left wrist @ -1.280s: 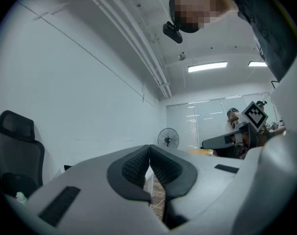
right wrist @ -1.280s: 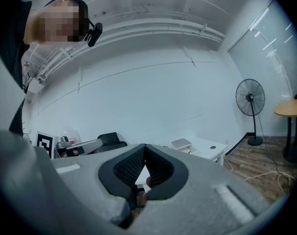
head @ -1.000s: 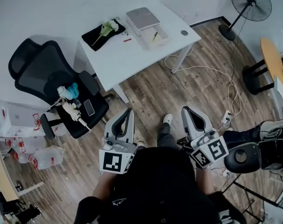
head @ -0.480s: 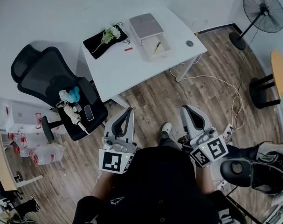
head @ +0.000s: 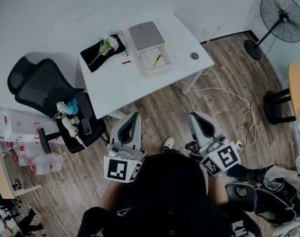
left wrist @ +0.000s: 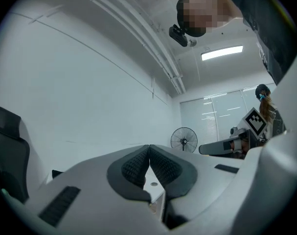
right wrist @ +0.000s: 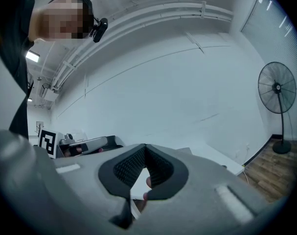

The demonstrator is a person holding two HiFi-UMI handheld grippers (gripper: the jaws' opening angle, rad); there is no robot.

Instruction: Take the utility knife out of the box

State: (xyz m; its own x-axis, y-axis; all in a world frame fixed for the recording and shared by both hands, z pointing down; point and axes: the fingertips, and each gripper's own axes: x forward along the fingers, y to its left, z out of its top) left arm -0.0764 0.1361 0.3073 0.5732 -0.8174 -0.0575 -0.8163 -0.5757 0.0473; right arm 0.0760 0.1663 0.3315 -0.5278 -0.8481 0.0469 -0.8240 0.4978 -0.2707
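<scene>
Person stepped nearer white table (head: 140,85) — left gripper (head: 135,115), right gripper (head: 193,116) both closed, empty, short of table; utility knife (head: 157,59) untouched in box (head: 165,66) on table

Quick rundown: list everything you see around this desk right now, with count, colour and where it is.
table: one, white, by the wall ahead
box: one, white with a grey lid, open on the table
utility knife: one, yellowish, inside the box
cloth: one, black, on the table left of the box
flower: one, white and green, on the cloth
small item: one, red, between cloth and box
office chair: one, black, left of the table, clutter on its seat
fan: one, black, far right
cable: one, white, on the wooden floor
left gripper: grey, shut, empty
right gripper: grey, shut, empty
</scene>
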